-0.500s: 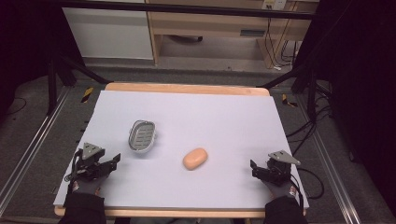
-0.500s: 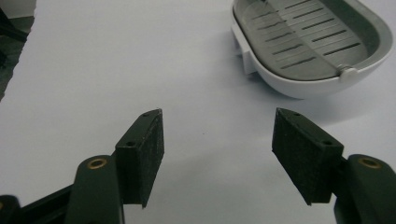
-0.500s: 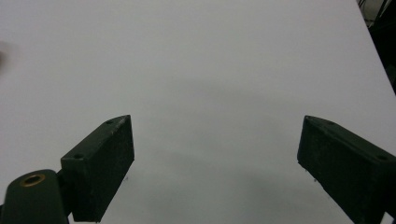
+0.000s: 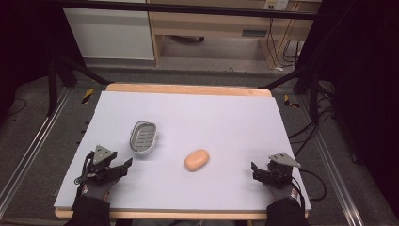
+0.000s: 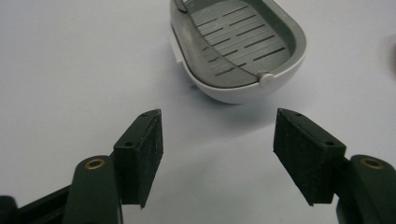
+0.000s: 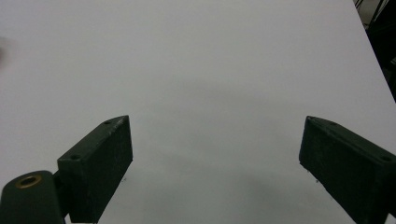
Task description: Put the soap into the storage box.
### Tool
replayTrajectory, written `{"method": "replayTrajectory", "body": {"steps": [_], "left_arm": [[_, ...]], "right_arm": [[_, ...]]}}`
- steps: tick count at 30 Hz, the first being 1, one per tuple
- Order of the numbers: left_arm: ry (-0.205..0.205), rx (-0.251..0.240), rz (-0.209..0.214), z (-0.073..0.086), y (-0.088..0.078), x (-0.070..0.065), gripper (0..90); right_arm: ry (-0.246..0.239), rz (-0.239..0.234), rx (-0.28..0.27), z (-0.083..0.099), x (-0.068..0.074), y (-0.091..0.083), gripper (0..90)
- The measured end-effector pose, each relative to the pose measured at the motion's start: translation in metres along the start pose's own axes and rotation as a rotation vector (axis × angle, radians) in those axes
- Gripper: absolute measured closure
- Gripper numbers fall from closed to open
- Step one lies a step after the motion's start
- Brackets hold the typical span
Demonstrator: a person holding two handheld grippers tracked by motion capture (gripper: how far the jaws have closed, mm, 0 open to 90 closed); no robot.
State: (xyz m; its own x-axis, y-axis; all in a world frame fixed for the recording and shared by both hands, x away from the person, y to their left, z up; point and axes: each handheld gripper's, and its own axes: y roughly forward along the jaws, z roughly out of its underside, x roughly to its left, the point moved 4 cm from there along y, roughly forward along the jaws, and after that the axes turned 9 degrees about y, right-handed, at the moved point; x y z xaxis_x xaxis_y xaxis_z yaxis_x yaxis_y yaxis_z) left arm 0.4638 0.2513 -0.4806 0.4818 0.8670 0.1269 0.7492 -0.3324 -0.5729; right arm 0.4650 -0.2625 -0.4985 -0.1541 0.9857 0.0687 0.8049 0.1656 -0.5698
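In the high view, the white table cover point(image 4: 216, 117) carries two things; the grey soap dish point(image 4: 143, 136) lies left of the middle, and the orange soap bar point(image 4: 196, 160) lies to the right of the dish and a little nearer to the person, apart from it. The left gripper point(image 4: 123, 165) rests just on the near side of the dish, its jaws apart and holding nothing, pointing toward the space between the dish and the soap; the gloved hand behind it is cut off by the bottom edge. The right gripper point(image 4: 254, 170) is well apart from the dish, past the soap on the right side; its jaws are small and dark here, so their gap is hard to make out in this view.

In the left gripper view, the two black jaws stand wide apart with nothing between them; the soap dish point(image 5: 243, 46) lies just ahead, not touching them; its slotted inner tray is visible, and its far end is cut off by the top edge.

In the right gripper view, the jaws are spread wide and hold nothing, over the bare white cover point(image 6: 210, 70); a faint blurred patch at the left edge cannot be identified.
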Motion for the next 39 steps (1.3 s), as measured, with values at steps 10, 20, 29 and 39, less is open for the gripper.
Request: {"method": "replayTrajectory", "body": {"steps": [10, 20, 29, 39], "left_arm": [[0.061, 0.012, 0.049, -0.005, 0.003, -0.018, 30.3], [0.069, -0.006, 0.086, -0.015, 0.001, -0.030, 27.8], [0.096, -0.015, 0.117, -0.023, 0.004, -0.048, 27.2], [0.109, -0.023, 0.149, -0.029, 0.005, -0.063, 26.2]], "right_arm": [[0.004, 0.000, -0.006, 0.000, 0.003, -0.002, 9.1], [0.003, -0.011, -0.018, -0.001, 0.006, -0.005, 8.4], [0.001, -0.014, -0.029, -0.003, 0.009, -0.005, 7.1], [0.002, -0.007, -0.025, -0.002, 0.009, -0.007, 6.7]]}}
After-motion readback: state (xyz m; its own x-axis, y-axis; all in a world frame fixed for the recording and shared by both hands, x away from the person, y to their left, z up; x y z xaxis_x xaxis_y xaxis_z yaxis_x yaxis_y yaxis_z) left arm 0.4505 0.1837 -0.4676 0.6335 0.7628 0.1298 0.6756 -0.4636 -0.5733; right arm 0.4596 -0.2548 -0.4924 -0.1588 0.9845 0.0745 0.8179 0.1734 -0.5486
